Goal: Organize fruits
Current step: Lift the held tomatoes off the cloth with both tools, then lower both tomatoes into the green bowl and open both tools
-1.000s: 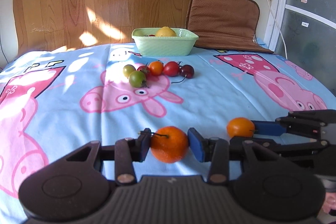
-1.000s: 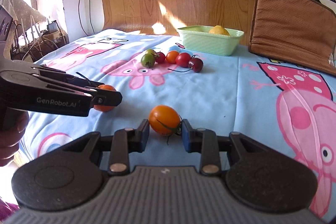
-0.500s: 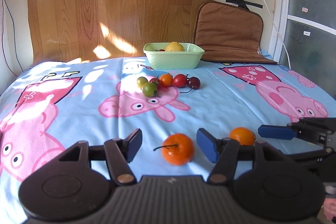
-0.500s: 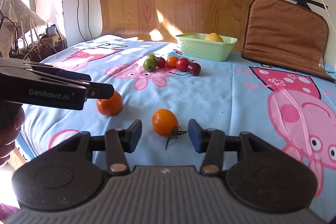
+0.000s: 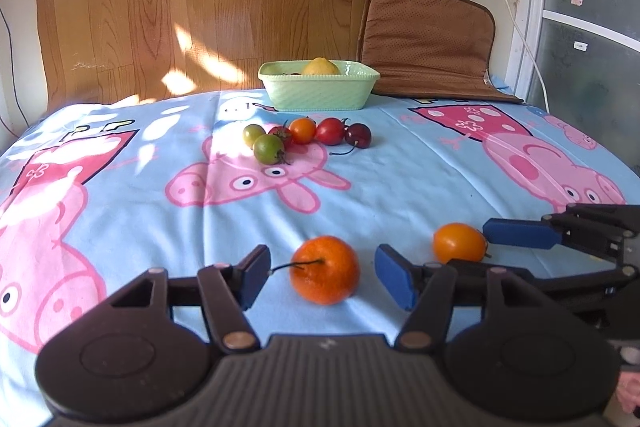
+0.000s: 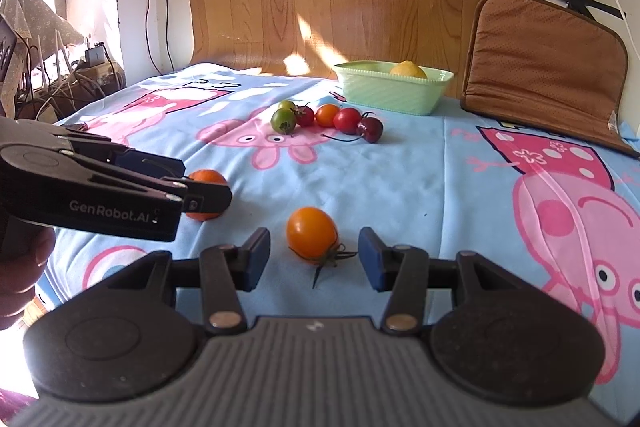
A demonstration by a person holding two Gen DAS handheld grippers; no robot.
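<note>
Left wrist view: left gripper (image 5: 320,277) released, orange (image 5: 325,269) on sheet (image 5: 400,171) between fingers, untouched; right gripper (image 6: 314,259) likewise released astride tomato (image 6: 312,235); bowl (image 5: 320,95) far ahead.

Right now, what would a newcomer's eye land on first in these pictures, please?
Probably the two orange fruits at the near edge of the cartoon-pig cloth: a stemmed mandarin lying between the open left claw, and an orange tomato between the open right claw, neither touched. Farther back, a row of small green, orange and red tomatoes lies before a pale green basket holding a lemon.
</note>
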